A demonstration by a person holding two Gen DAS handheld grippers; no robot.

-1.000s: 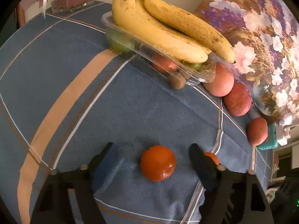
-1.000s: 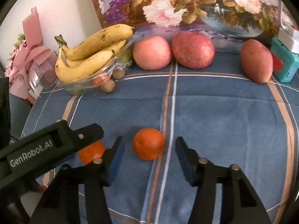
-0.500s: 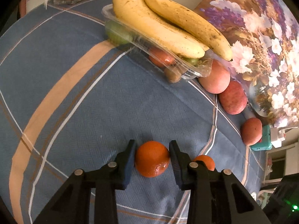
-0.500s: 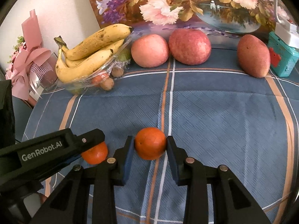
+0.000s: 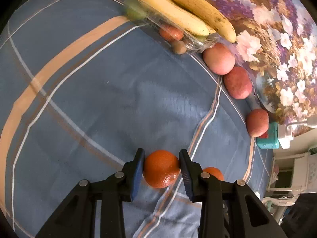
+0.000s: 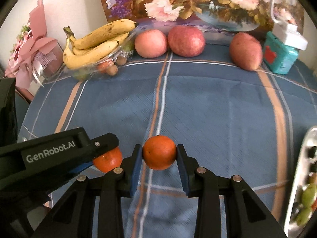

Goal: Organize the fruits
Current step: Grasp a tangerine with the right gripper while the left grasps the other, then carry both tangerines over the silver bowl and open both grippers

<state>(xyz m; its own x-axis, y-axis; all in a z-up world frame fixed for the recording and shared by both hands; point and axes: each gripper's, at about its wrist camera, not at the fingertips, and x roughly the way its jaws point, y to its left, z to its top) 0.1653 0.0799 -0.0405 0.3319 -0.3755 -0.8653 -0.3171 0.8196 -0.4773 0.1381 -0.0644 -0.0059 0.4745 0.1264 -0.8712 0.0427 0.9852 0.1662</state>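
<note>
My left gripper [image 5: 161, 159] is shut on an orange [image 5: 161, 171], held just above the blue checked cloth. My right gripper [image 6: 159, 153] is shut on a second orange [image 6: 159, 154], also lifted a little. In the right wrist view the left gripper's orange [image 6: 108, 159] shows at lower left, half hidden under that gripper's black body. In the left wrist view the right gripper's orange [image 5: 213, 173] peeks out behind my right finger. A banana bunch [image 6: 97, 41] lies on a clear tray [image 5: 170, 22] at the back left.
Two reddish apples [image 6: 151, 42] [image 6: 186, 40] and a red mango-like fruit [image 6: 245, 51] line the back edge by a floral picture [image 6: 198, 0]. A teal box [image 6: 279, 55] stands at back right, a pink gift [image 6: 29, 49] at back left. A metal rack [image 6: 303, 178] with green fruit is at right.
Both grippers went from open around their oranges to shut on them, then lifted them slightly off the cloth. The views have pulled back a little.
</note>
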